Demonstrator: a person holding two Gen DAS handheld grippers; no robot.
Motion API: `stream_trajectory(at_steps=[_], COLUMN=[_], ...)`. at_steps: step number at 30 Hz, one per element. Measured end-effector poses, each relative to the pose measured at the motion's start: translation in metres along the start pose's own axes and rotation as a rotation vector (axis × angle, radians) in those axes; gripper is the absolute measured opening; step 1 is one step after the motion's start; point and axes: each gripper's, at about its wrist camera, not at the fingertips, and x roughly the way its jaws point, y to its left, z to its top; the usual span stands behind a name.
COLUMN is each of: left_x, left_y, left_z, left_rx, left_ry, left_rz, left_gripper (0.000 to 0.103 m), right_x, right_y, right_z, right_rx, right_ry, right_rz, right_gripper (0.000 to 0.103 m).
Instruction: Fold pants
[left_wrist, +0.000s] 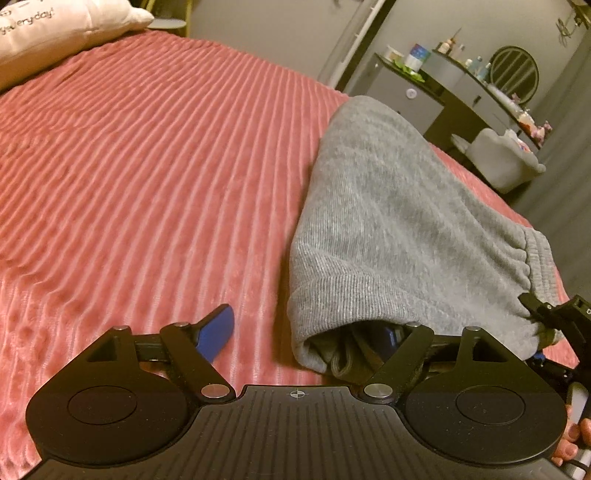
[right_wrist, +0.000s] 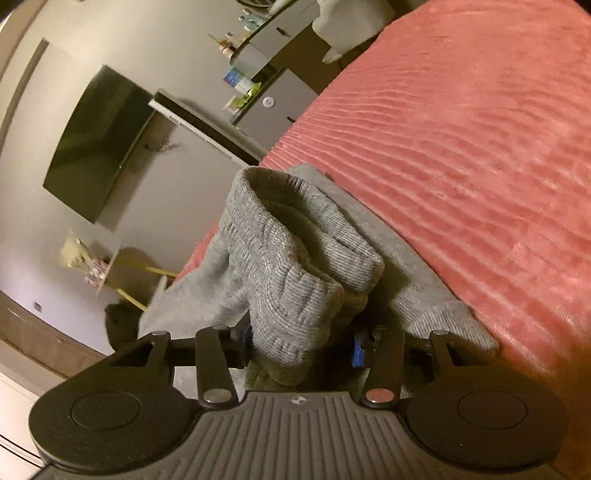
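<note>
Bedspread (left_wrist: 147, 166): pink, ribbed, covering the bed under both my tools. Pillow (left_wrist: 55, 33): white with lettering, far left corner. Pants (left_wrist: 399, 221): grey knit, folded into a bundle near the bed's right edge. Left gripper (left_wrist: 299, 339): spread wide, one blue finger (left_wrist: 216, 334) bare on the spread, the other tucked inside the bundle's near opening. Right gripper (right_wrist: 301, 350): pinching the ribbed waistband (right_wrist: 295, 258), which bunches up above its fingers. Room: grey walls, dark TV (right_wrist: 96, 147) wall-mounted, dresser (left_wrist: 443, 88) crowded with bottles, round mirror (left_wrist: 515, 72), grey chair (left_wrist: 506, 158).
</note>
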Motion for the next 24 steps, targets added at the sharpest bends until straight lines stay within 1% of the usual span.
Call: stream_trajectory(at_steps=[3,5,6,7,9,10,11,12,13,15,17,21,24], left_x=[0.000,-0.001,-0.002,-0.002,-0.004,-0.005,-0.007,-0.008,-0.011,-0.015,-0.018,-0.026,-0.030], left_y=[0.002,0.002,0.002,0.003,0.005,0.006,0.008,0.011,0.013,0.018,0.022,0.015,0.012], left_z=[0.000,0.000,-0.001,0.000,-0.001,-0.001,-0.001,0.000,0.001,0.001,0.002,0.000,0.000], left_rx=[-0.001,-0.003,-0.006,-0.010,-0.021,-0.025,-0.035,-0.050,-0.064,-0.089,-0.111,-0.063,-0.027], left_ry=[0.000,-0.003,-0.005,-0.005,-0.005,-0.009,-0.015,-0.021,-0.033,-0.059,-0.067,-0.101,-0.122], left_rz=[-0.002,-0.001,-0.005,-0.015,-0.034,-0.037,-0.051,-0.065,-0.063,-0.040,-0.056,-0.061,-0.072], left_gripper=[0.083,0.082,0.079,0.073,0.066,0.058,0.052,0.043,0.035,0.034,0.034,0.034,0.035], right_x=[-0.002,0.000,-0.002,-0.003,-0.004,-0.008,-0.013,-0.017,-0.021,-0.029,-0.038,-0.050,-0.057], right_y=[0.000,0.001,0.002,0.003,0.005,0.006,0.008,0.011,0.013,0.019,0.027,0.039,0.038], right_z=[-0.006,-0.010,-0.011,-0.012,-0.010,-0.009,-0.009,-0.008,-0.007,-0.007,-0.006,-0.004,-0.001], right_rx=[-0.013,-0.029,-0.034,-0.039,-0.039,-0.027,-0.016,-0.013,-0.010,-0.013,-0.033,-0.091,-0.116], right_ry=[-0.005,-0.004,-0.007,-0.010,-0.002,-0.002,-0.008,-0.013,-0.016,-0.025,-0.041,-0.072,-0.094], right_rz=[-0.001,-0.011,-0.014,-0.019,-0.024,-0.014,-0.001,0.006,0.010,0.025,0.047,0.053,0.044], right_gripper=[0.052,0.053,0.053,0.049,0.045,0.043,0.042,0.041,0.041,0.040,0.040,0.040,0.040])
